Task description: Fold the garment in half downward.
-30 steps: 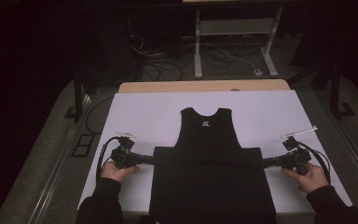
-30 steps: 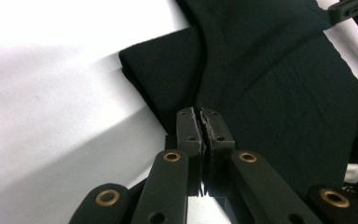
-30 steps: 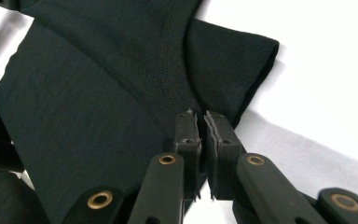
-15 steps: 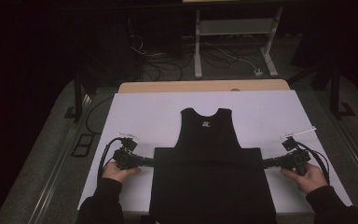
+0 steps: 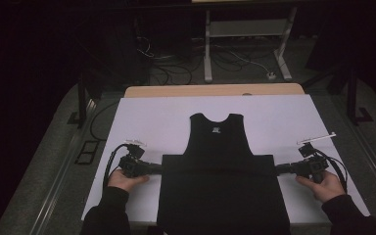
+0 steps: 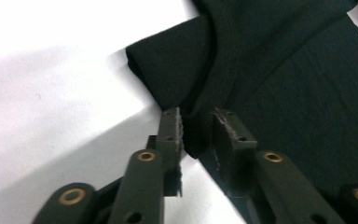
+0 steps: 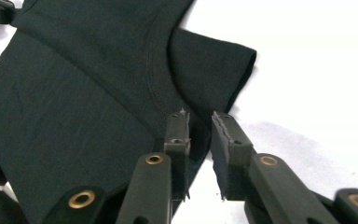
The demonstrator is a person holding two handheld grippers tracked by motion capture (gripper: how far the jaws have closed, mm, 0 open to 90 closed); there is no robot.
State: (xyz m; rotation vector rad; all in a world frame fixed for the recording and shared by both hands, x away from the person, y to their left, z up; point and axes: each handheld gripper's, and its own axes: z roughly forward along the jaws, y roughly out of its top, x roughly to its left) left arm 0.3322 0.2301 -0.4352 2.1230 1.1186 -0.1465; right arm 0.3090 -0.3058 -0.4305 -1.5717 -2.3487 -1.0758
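Note:
A black sleeveless top [image 5: 218, 142] lies flat on the white table cover [image 5: 152, 117], neck away from me, its lower part folded up into a wide black rectangle [image 5: 220, 196]. My left gripper [image 5: 157, 168] sits at the fold's left corner and my right gripper [image 5: 279, 170] at its right corner. In the left gripper view the jaws [image 6: 196, 114] stand apart around the cloth's edge [image 6: 284, 93], pads off it. In the right gripper view the jaws [image 7: 200, 116] also gape around the edge [image 7: 74, 93]. Both pairs of jaws have just been opening.
The white cover ends on a wooden table edge [image 5: 176, 91] at the back. Beyond it are a metal desk frame [image 5: 245, 29] and floor cables [image 5: 176, 63] in the dark. Bare white cover lies on both sides of the top.
Both hands and the garment keep their places in the high view; I make out no shift there.

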